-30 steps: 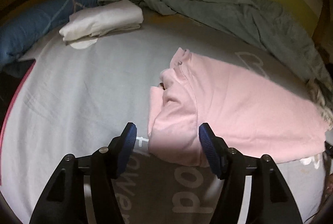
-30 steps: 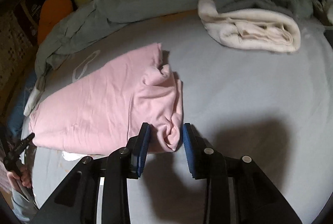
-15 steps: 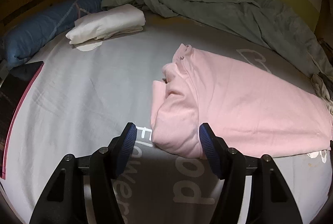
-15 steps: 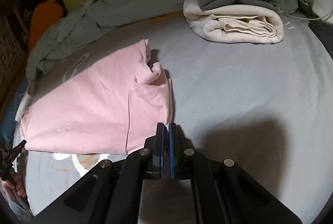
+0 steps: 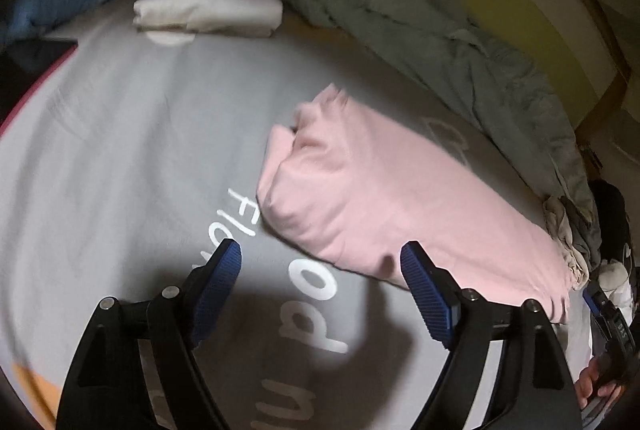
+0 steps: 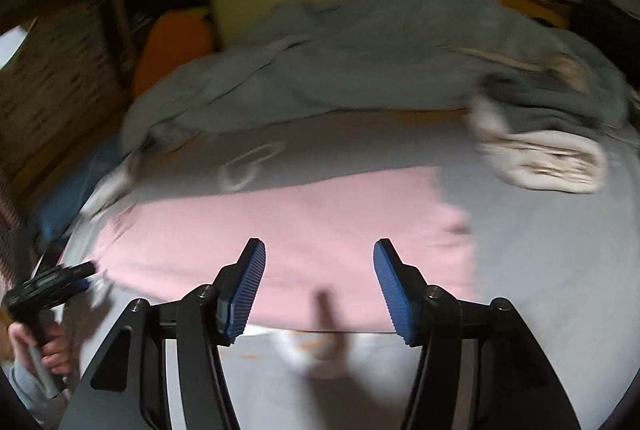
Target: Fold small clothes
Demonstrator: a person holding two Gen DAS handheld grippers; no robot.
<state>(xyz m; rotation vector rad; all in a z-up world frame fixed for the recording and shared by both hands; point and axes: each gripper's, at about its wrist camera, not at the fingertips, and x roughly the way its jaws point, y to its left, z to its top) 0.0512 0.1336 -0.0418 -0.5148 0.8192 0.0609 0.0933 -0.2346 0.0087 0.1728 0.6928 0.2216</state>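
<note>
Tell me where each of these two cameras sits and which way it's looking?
Left wrist: on the left gripper, looking down its open fingers at the pink garment; a hand shows bottom right.
Right wrist: on the right gripper, fingers open, facing the garment's long side; a hand shows bottom left.
Shared: the garment and grey bedsheet.

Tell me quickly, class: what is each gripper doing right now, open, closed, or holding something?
Left gripper: open, jaws just widened, holding nothing; the pink garment lies beyond it.
Right gripper: open, jaws just reopened, empty above the pink garment.
</note>
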